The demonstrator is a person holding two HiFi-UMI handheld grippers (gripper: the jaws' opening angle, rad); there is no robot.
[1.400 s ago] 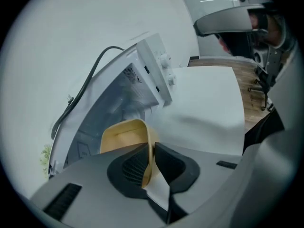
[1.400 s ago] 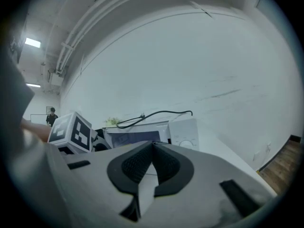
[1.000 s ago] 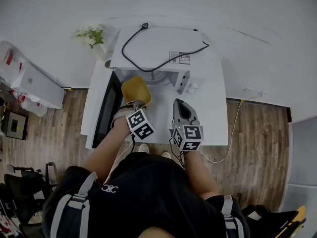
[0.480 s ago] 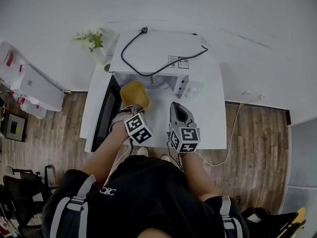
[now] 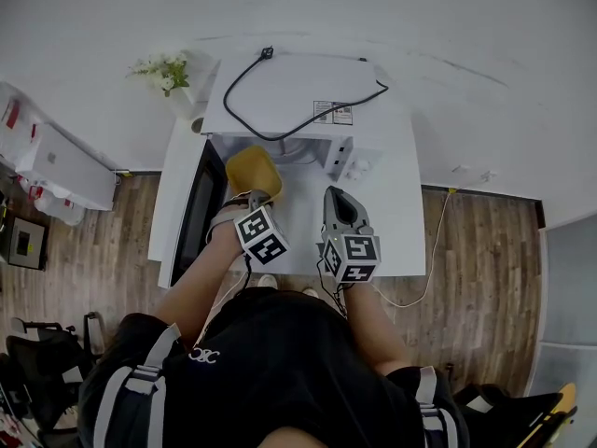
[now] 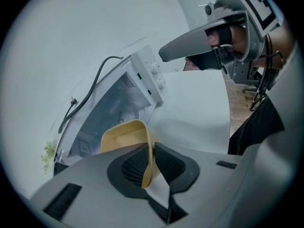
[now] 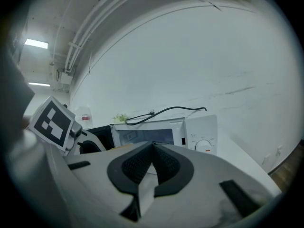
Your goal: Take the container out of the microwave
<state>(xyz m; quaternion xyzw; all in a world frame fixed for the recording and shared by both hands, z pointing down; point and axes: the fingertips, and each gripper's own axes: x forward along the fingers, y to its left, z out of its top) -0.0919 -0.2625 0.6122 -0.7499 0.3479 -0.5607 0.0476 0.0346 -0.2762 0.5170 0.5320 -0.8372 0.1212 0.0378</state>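
Nothing has shifted: our left gripper (image 6: 151,165) pinches the yellow container (image 6: 124,134) wall by the microwave (image 5: 298,87), our right gripper (image 7: 153,163) closed and empty.

White rectangular tabletop (image 5: 403,222) against white wall (image 5: 485,73). Small potted plant with white flowers (image 5: 163,70) at tabletop's far left corner. Brown wood-plank floor (image 5: 490,278) beneath; thin white cable (image 5: 438,241) trails at right.

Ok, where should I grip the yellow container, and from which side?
The near wall at the rim, from the front and above. The container is an open tub with a thin wall, so one jaw fits inside and one outside. The left gripper holds it that way, at the open microwave.
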